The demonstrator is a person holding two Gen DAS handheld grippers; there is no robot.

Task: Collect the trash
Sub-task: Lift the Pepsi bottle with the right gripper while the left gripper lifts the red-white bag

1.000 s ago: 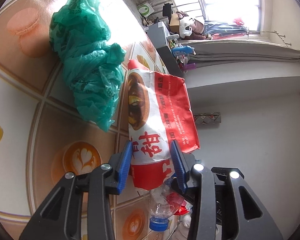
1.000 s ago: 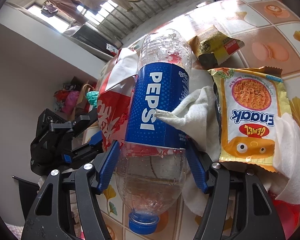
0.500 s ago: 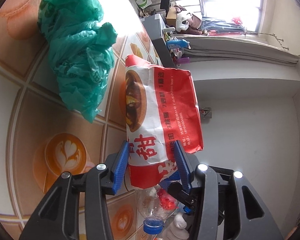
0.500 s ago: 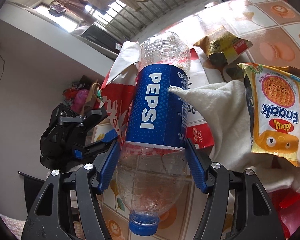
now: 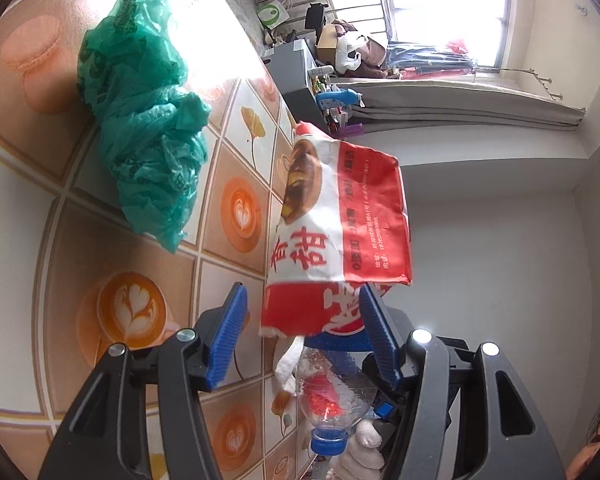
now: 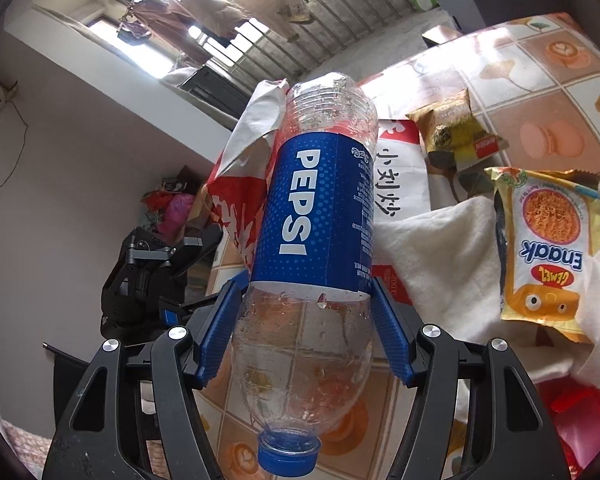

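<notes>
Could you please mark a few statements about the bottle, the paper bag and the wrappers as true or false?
1. The right gripper clamps the Pepsi bottle. True.
2. The bottle's cap is missing. False: a blue cap is on.
3. The left gripper squeezes the red-and-white paper bag tightly. False: its jaws are opening, one pad clear of it.
4. The green plastic bag lies on the tablecloth. True.
5. The Enaak wrapper is blue. False: yellow.
</notes>
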